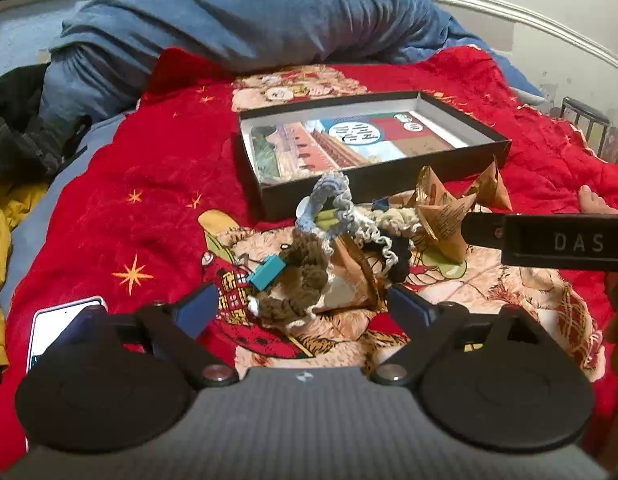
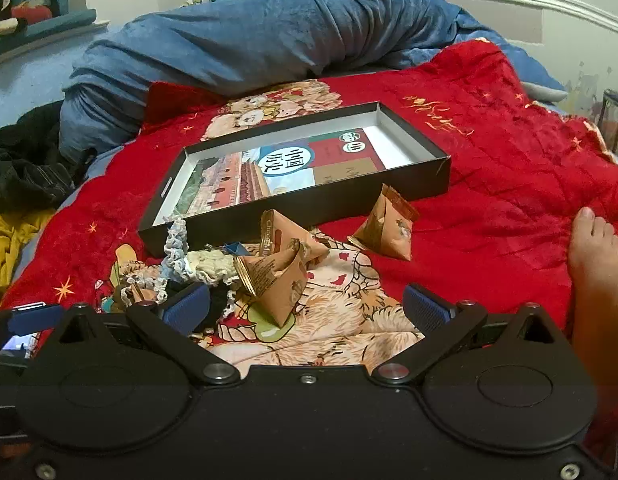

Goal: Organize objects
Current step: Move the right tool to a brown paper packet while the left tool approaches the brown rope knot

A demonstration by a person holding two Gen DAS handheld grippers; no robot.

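Note:
An open black box [image 1: 389, 182] with a picture card inside lies on the red blanket; it also shows in the right wrist view [image 2: 309, 204]. In front of it is a heap of small things: a blue-grey scrunchie [image 1: 329, 204], a brown scrunchie [image 1: 305, 272], a teal binder clip [image 1: 267, 276] and brown pyramid packets [image 1: 445, 216]. My left gripper [image 1: 305, 304] is open just short of the heap, around the brown scrunchie. My right gripper [image 2: 305, 306] is open, with a brown packet [image 2: 277, 280] between its fingers. Two more packets [image 2: 389, 228] lie beyond.
A rolled blue duvet [image 1: 249, 20] lies behind the box. A phone [image 1: 65, 320] lies at the left on the blanket. A bare foot [image 2: 597, 264] rests at the right. Dark and yellow clothes [image 1: 13, 140] are piled at the far left.

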